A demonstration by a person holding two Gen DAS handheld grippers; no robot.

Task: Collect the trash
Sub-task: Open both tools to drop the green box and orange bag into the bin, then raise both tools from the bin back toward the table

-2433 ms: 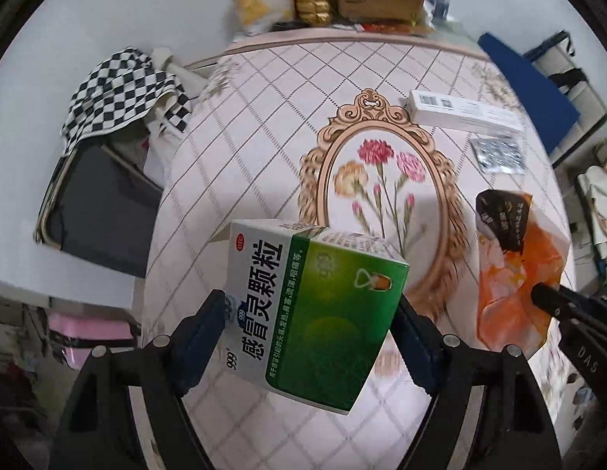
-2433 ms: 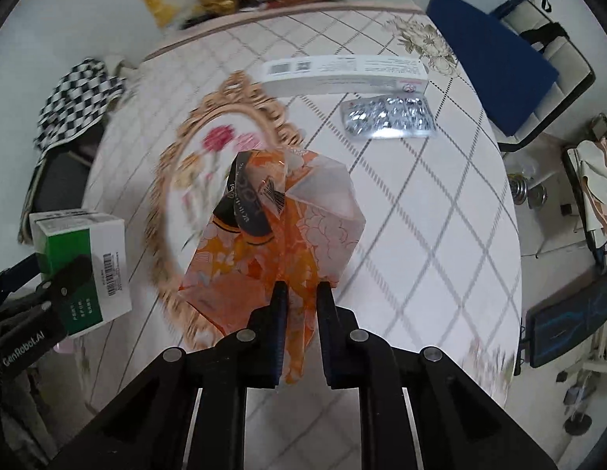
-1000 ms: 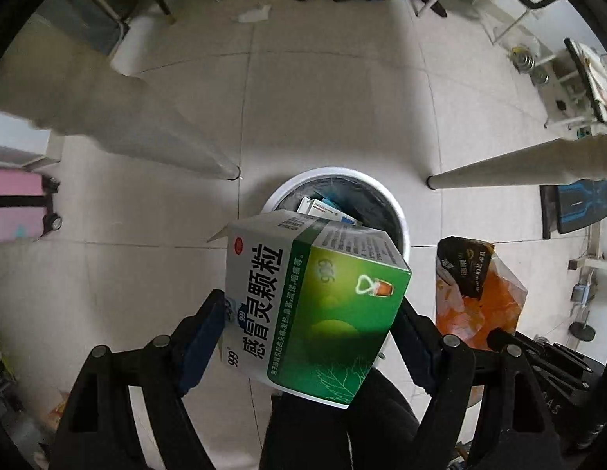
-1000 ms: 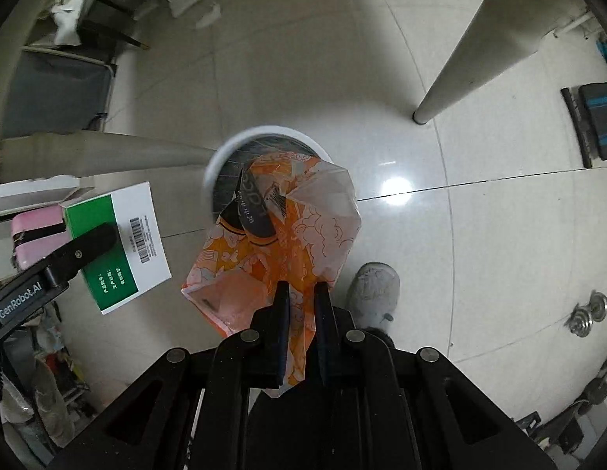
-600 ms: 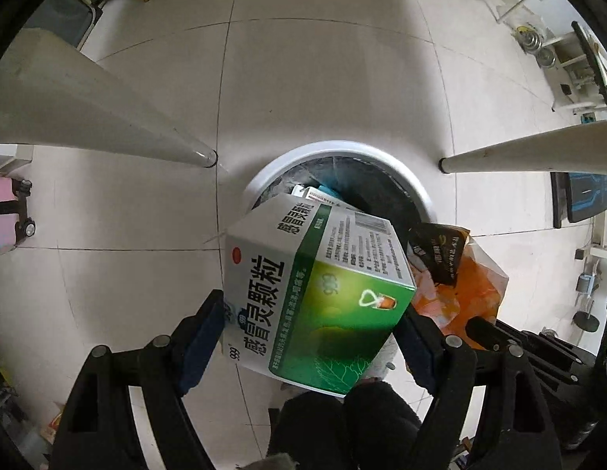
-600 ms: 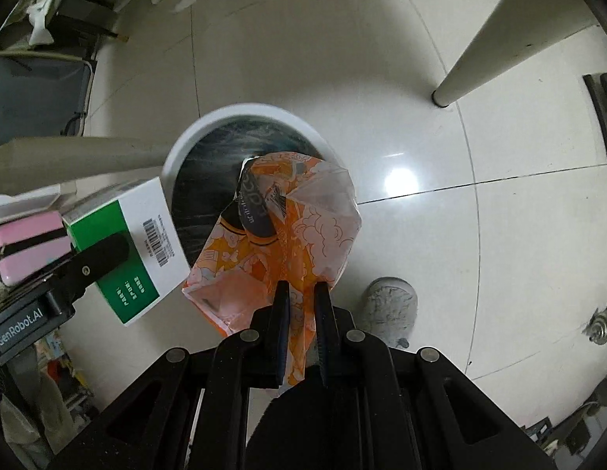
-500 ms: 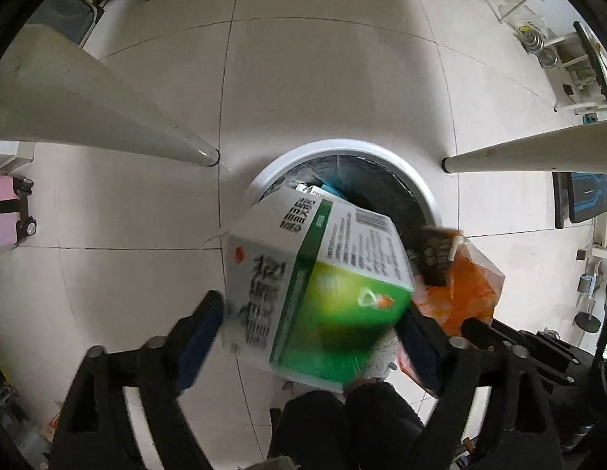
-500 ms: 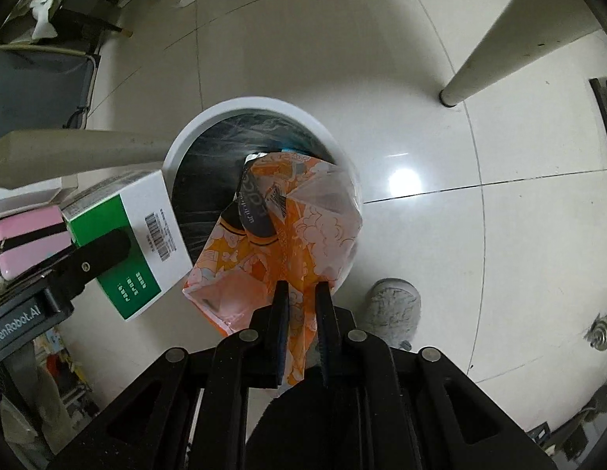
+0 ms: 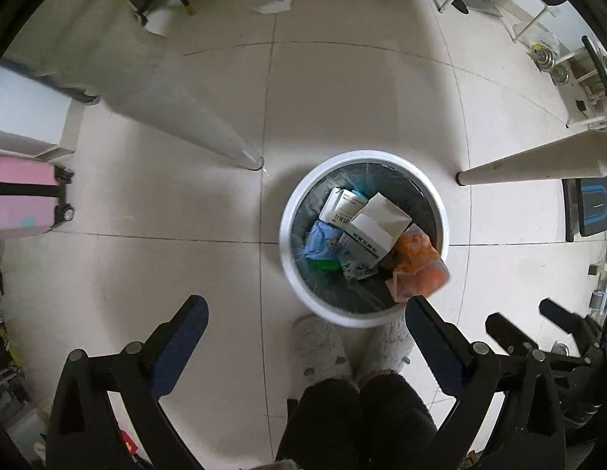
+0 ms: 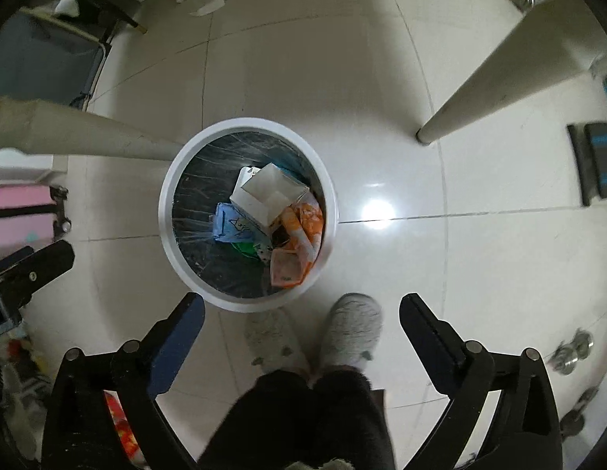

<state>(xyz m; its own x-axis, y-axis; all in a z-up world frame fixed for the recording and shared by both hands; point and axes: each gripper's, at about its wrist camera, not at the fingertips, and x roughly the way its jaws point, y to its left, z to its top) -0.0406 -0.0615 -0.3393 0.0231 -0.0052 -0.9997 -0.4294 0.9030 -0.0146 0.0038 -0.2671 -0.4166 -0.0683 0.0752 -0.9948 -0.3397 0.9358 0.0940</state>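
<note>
The white round trash bin (image 9: 364,239) stands on the tiled floor below and ahead of both grippers, which are pointed straight down. In the left wrist view it is seen ahead and toward the right finger; in the right wrist view it is seen ahead and toward the left finger, so the bin lies between the two hands and neither can be judged clearly nearer.

The left gripper (image 9: 303,313) is spread wide with nothing between its fingers (image 9: 182,337). The right gripper (image 10: 301,311) is seen with its jaws opening, and nothing is held between them either.

Inside the dark-lined bin, a white medicine box (image 9: 375,229) is tilted on top of the pile, its long axis running roughly from the bin's far side toward the near rim. An orange snack bag (image 9: 416,266) is wedged against the near right wall, and a blue wrapper (image 9: 319,241) lies to the left. Dark print is seen on the box's side and on a second box behind it, but nothing can be read.

Grey slippers (image 10: 350,329) are planted just beside the bin's near rim.
</note>
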